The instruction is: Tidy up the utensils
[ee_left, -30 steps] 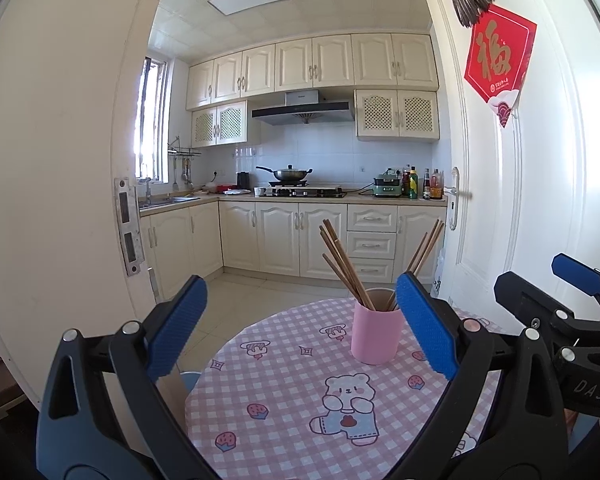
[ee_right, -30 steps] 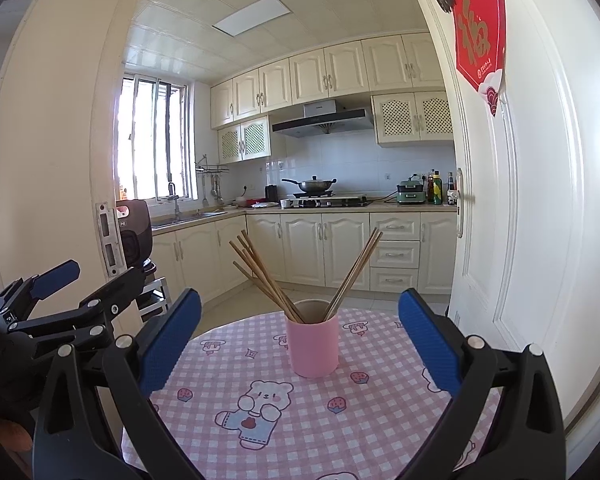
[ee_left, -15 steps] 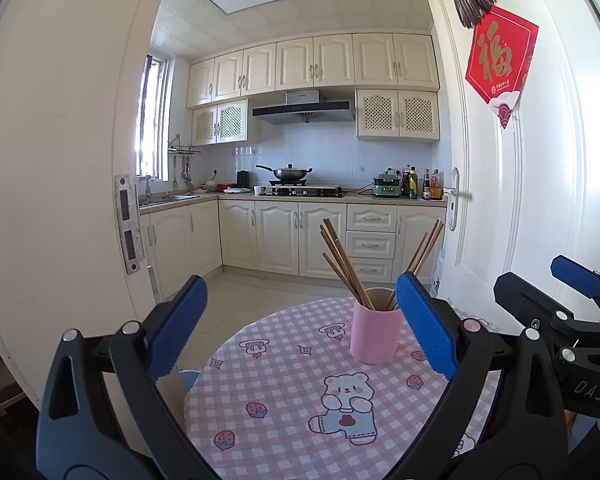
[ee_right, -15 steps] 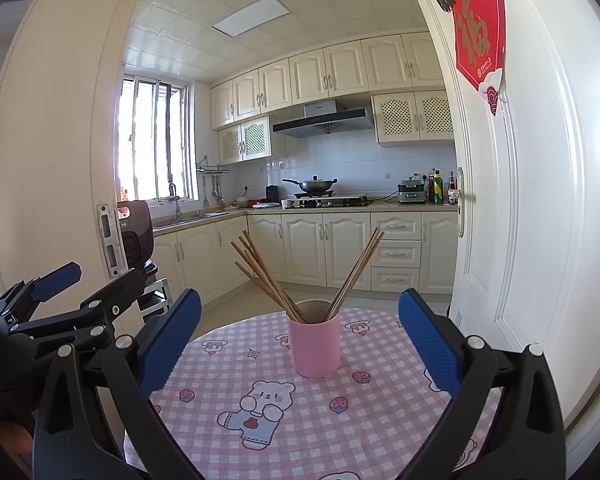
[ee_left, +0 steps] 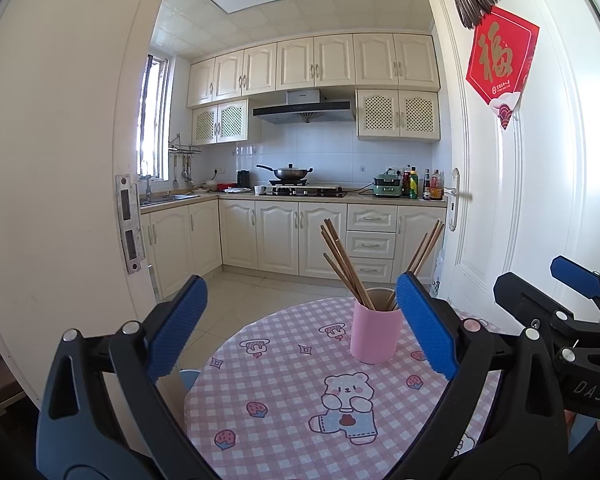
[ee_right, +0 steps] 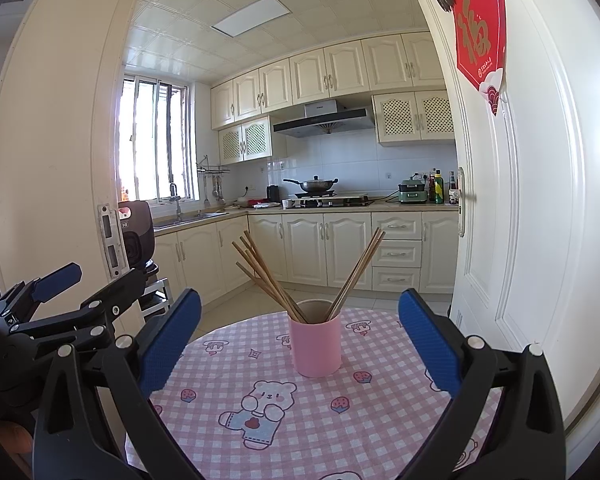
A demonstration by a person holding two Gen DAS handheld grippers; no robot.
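Note:
A pink cup (ee_left: 374,328) stands upright on a round table with a pink checked cloth (ee_left: 292,396). Several brown wooden chopsticks (ee_left: 342,264) lean out of it to the left and right. It also shows in the right wrist view (ee_right: 316,348) with the chopsticks (ee_right: 268,276). My left gripper (ee_left: 300,332) is open and empty, held above the near table, the cup just inside its right finger. My right gripper (ee_right: 300,340) is open and empty, the cup centred between its fingers but farther off. Each gripper shows at the other view's edge.
A white door (ee_left: 512,200) stands open at the right, close to the table. A door frame (ee_left: 80,160) is at the left. Beyond the table lies a tiled floor and kitchen cabinets (ee_left: 296,236). A blue stool edge (ee_left: 190,378) shows beside the table.

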